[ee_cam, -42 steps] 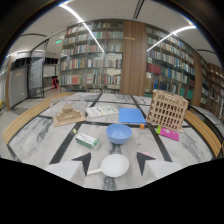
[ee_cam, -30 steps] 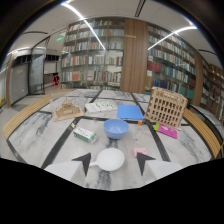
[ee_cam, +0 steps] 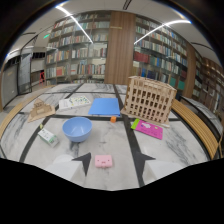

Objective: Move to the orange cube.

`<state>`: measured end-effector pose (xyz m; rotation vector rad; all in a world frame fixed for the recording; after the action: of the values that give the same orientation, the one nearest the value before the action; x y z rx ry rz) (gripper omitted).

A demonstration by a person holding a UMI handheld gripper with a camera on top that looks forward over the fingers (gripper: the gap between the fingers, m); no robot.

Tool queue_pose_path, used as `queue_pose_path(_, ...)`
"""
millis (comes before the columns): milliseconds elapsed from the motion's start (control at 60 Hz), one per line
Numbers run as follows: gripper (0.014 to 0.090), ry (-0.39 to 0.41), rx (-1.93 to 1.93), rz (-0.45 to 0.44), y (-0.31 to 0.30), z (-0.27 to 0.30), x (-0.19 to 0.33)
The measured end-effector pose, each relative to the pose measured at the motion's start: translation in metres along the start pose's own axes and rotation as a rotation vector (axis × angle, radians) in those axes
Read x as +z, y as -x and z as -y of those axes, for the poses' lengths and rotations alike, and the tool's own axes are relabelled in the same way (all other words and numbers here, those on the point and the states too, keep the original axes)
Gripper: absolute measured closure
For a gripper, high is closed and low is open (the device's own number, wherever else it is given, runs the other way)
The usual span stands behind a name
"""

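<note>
- Orange cube (ee_cam: 113, 119), judged from the gripper view: it looked small, rigid and light, likely a solid block that would not deform under pressure, with flat faces giving a sure purchase. The best hold seemed to be across two opposite side faces, low enough that it would not pivot.
- In looks the cube was a tiny, plain orange block with squared edges, too small in this view for any surface detail to be made out.
- It sat on the marble-patterned floor (ee_cam: 165, 150), at about twelve o'clock from the camera and well ahead, just beyond a dark stripe in the floor. It lay just at the near edge of the blue sheet (ee_cam: 105, 106), at about one o'clock from the blue bowl (ee_cam: 77, 128), and at about nine o'clock from the wooden lattice crate (ee_cam: 149, 99).
- A pink cassette-like piece (ee_cam: 103, 160) lay nearer, at six o'clock from the cube, and a magenta card (ee_cam: 149, 129) at about four o'clock.
- The gripper's fingers did not show distinctly in the dark lower band, so I could not tell whether they were apart or together.
</note>
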<state>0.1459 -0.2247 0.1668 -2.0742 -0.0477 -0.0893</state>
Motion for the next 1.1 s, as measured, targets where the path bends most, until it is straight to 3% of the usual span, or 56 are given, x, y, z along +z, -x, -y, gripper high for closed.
queue_pose_path(567, 0.0194, 0.059, 0.040, 0.039, -0.021, 0.068, 0.288)
queue_pose_path(900, 0.0192, 0.102, 0.062, 0.049, -0.007, 0.068, 0.355)
queue_pose_path(917, 0.0229, 0.103, 0.063, 0.048, -0.007, 0.068, 0.356)
queue_pose_path(933, 0.0192, 0.104, 0.063, 0.049, -0.007, 0.068, 0.357)
queue_pose_path(1100, 0.0191, 0.107, 0.063, 0.046, -0.007, 0.066, 0.363)
